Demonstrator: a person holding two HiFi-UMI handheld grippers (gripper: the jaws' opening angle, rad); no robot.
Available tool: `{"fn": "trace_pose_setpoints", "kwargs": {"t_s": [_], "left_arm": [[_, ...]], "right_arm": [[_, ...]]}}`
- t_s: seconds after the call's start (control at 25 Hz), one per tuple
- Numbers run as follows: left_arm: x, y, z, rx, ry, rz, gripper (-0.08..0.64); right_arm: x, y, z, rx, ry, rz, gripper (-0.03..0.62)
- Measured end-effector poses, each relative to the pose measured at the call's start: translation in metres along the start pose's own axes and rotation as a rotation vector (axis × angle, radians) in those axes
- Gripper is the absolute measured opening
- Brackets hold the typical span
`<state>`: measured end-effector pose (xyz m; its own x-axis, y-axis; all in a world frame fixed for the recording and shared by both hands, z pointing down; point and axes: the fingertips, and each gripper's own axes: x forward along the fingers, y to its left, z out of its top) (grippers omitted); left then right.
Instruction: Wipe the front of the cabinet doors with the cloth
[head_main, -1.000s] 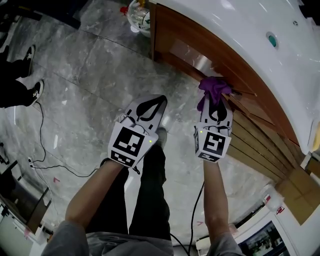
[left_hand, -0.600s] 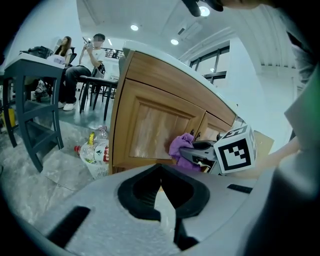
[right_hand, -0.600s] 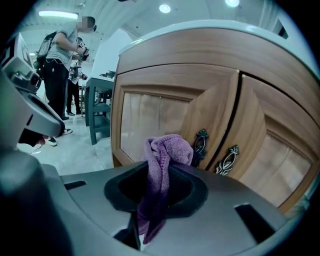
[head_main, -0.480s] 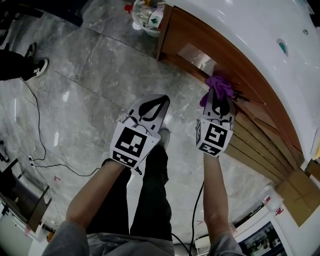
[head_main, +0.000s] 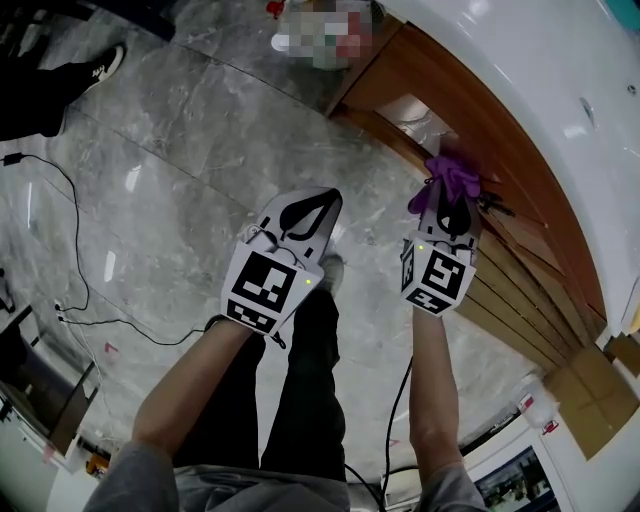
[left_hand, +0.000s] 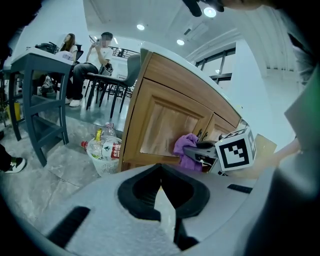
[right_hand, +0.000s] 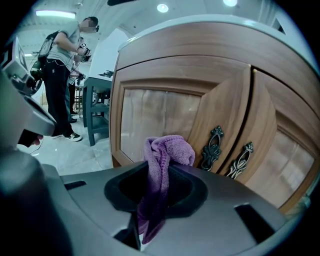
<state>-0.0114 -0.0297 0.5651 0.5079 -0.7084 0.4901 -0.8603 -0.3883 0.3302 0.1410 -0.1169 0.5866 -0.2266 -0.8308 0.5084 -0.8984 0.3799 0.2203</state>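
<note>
My right gripper (head_main: 452, 188) is shut on a purple cloth (head_main: 450, 175), bunched at its tip. The cloth (right_hand: 162, 165) sits close in front of the wooden cabinet's left door (right_hand: 165, 125), near its inner stile; I cannot tell whether it touches. Two dark ornate handles (right_hand: 212, 148) flank the seam between the doors. My left gripper (head_main: 303, 216) is shut and empty, held over the floor left of the cabinet (head_main: 470, 140). In the left gripper view the cloth (left_hand: 184, 150) and the right gripper's marker cube (left_hand: 235, 150) show against the cabinet (left_hand: 165, 120).
A white basket of bottles (left_hand: 104, 150) stands on the marble floor at the cabinet's left corner. A dark table (left_hand: 37, 95) and seated people are further left. A cable (head_main: 70, 250) lies on the floor. Another person (right_hand: 62, 75) stands behind.
The right gripper with the cloth has shifted a little up and right along the cabinet front as the head view swung. The left gripper has stayed put.
</note>
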Motion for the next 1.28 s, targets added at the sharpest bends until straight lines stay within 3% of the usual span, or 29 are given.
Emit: {"fn": "trace_pose_setpoints", "kwargs": {"t_s": [1.28], "left_arm": [[-0.012,0.044,-0.006,-0.048,0.002,0.018,0.009]], "right_arm": [[0.024,0.053,0.032,-0.055,-0.052,0.058,0.081]]}}
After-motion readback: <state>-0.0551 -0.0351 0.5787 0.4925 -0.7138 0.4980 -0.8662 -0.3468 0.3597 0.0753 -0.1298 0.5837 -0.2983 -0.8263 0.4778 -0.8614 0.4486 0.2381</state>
